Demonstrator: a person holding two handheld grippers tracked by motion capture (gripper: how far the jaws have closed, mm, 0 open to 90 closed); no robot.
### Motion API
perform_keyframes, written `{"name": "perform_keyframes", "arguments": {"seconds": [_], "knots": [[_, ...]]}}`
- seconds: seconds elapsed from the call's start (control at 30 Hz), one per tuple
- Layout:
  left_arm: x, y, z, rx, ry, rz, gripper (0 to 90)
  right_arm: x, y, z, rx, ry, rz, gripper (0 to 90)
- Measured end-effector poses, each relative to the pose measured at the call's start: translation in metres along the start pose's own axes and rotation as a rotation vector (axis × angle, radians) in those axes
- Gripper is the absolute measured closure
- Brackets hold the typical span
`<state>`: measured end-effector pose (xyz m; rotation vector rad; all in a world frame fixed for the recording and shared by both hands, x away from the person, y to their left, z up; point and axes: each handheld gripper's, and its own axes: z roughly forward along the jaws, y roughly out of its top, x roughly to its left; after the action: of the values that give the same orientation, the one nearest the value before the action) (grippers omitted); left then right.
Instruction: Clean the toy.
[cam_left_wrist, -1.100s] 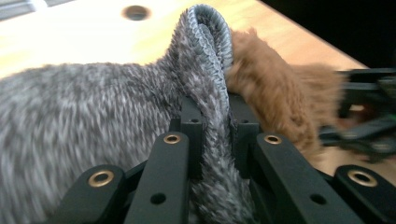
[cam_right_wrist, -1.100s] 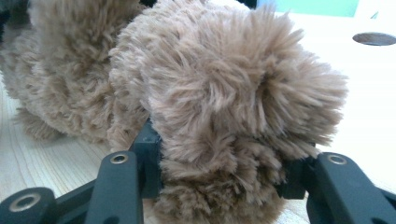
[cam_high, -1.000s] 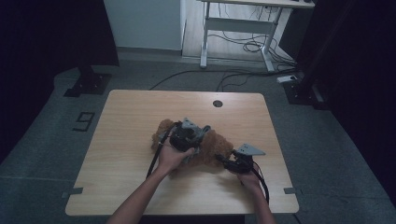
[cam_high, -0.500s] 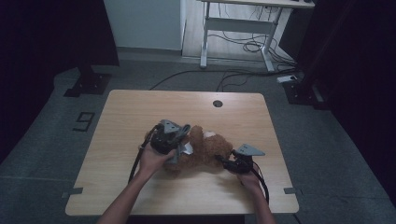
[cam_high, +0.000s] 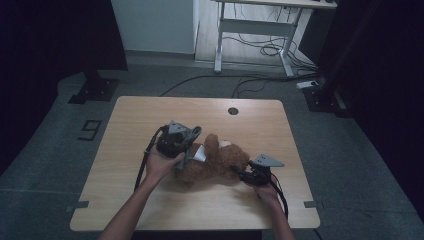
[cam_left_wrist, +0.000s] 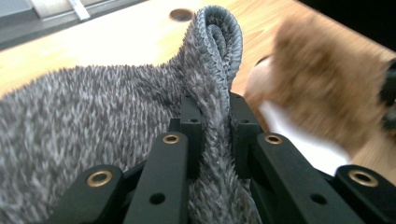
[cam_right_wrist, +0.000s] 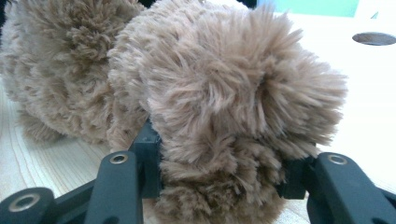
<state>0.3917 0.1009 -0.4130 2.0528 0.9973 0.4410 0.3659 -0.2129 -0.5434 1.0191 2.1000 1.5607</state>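
A brown plush teddy bear (cam_high: 220, 162) lies on the wooden table (cam_high: 140, 115). My left gripper (cam_high: 189, 151) is at the bear's left side, shut on a fold of grey knitted cloth (cam_left_wrist: 93, 116). That cloth is pinched between the jaws (cam_left_wrist: 215, 126) and drapes over them. The bear (cam_left_wrist: 322, 79) is blurred beyond, with a white patch (cam_left_wrist: 299, 135) on it. My right gripper (cam_high: 240, 173) is at the bear's right side, shut on a furry limb of the bear (cam_right_wrist: 210, 79), which bulges between the jaws (cam_right_wrist: 219, 182).
A round cable hole (cam_high: 233, 110) sits near the table's far edge. Beyond the table, a white desk frame (cam_high: 250, 30) with loose cables stands on the floor. Black stand bases (cam_high: 95, 90) lie on the floor at far left and right.
My left hand has moved to the left with the grey cloth, from above the bear's middle to its left side. The right hand and the bear have stayed put.
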Motion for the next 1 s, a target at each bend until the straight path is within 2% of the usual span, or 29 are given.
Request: {"name": "perform_keyframes", "arguments": {"seconds": [0.1, 0.13, 0.17, 0.2, 0.27, 0.3, 0.33, 0.37, 0.47, 0.57, 0.6, 0.67, 0.77, 0.83, 0.87, 0.93, 1.0], "knots": [[-0.003, 0.009, 0.008, 0.003, -0.015, -0.008, 79.1, 0.0, 0.0, 0.0, 0.0, 0.001, -0.002, 46.9], [-0.006, 0.014, 0.02, 0.02, -0.055, -0.032, 79.1, 0.0, 0.0, 0.0, -0.002, -0.001, -0.001, 46.9], [-0.006, 0.014, 0.02, 0.02, -0.055, -0.032, 79.0, 0.0, 0.0, 0.0, -0.002, -0.001, -0.002, 46.9], [-0.011, 0.012, 0.035, 0.053, -0.123, -0.059, 79.0, 0.0, 0.0, 0.0, -0.001, -0.002, -0.003, 46.9], [-0.019, 0.006, 0.046, 0.081, -0.128, -0.041, 78.9, 0.0, 0.0, -0.001, 0.003, -0.001, -0.008, 46.7], [-0.019, 0.006, 0.046, 0.081, -0.128, -0.041, 78.8, 0.0, 0.0, -0.001, 0.006, 0.0, -0.009, 46.2], [-0.023, 0.0, 0.048, 0.088, -0.128, -0.024, 78.9, 0.0, 0.0, -0.002, 0.007, 0.001, -0.012, 45.2], [-0.023, 0.0, 0.048, 0.088, -0.128, -0.024, 78.9, 0.0, 0.0, -0.002, 0.01, 0.002, -0.017, 43.3], [-0.021, -0.009, 0.041, 0.086, -0.163, -0.03, 79.1, 0.0, 0.002, -0.005, 0.012, 0.011, -0.012, 34.7], [-0.023, -0.013, 0.038, 0.081, -0.169, -0.022, 79.1, 0.0, 0.004, -0.009, 0.012, 0.027, -0.007, 30.0], [-0.025, -0.018, 0.035, 0.072, -0.163, -0.007, 79.1, 0.001, 0.007, -0.014, 0.006, 0.037, 0.002, 27.6], [-0.026, -0.022, 0.033, 0.062, -0.161, 0.0, 79.1, 0.002, 0.012, -0.023, -0.019, 0.046, 0.018, 26.9], [-0.027, -0.025, 0.032, 0.058, -0.172, -0.004, 79.2, 0.001, 0.023, -0.037, -0.079, 0.027, 0.063, 22.8], [-0.029, -0.027, 0.03, 0.051, -0.173, -0.003, 79.2, 0.0, 0.028, -0.04, -0.09, 0.013, 0.075, 20.9], [-0.03, -0.028, 0.029, 0.051, -0.172, -0.001, 79.2, -0.001, 0.038, -0.041, -0.088, -0.009, 0.086, 17.0], [-0.033, -0.03, 0.026, 0.048, -0.166, 0.005, 79.2, -0.001, 0.047, -0.034, -0.038, -0.028, 0.065, 13.6], [-0.035, -0.032, 0.024, 0.044, -0.16, 0.011, 79.2, -0.003, 0.053, -0.024, 0.018, -0.024, 0.06, 11.3]]}}
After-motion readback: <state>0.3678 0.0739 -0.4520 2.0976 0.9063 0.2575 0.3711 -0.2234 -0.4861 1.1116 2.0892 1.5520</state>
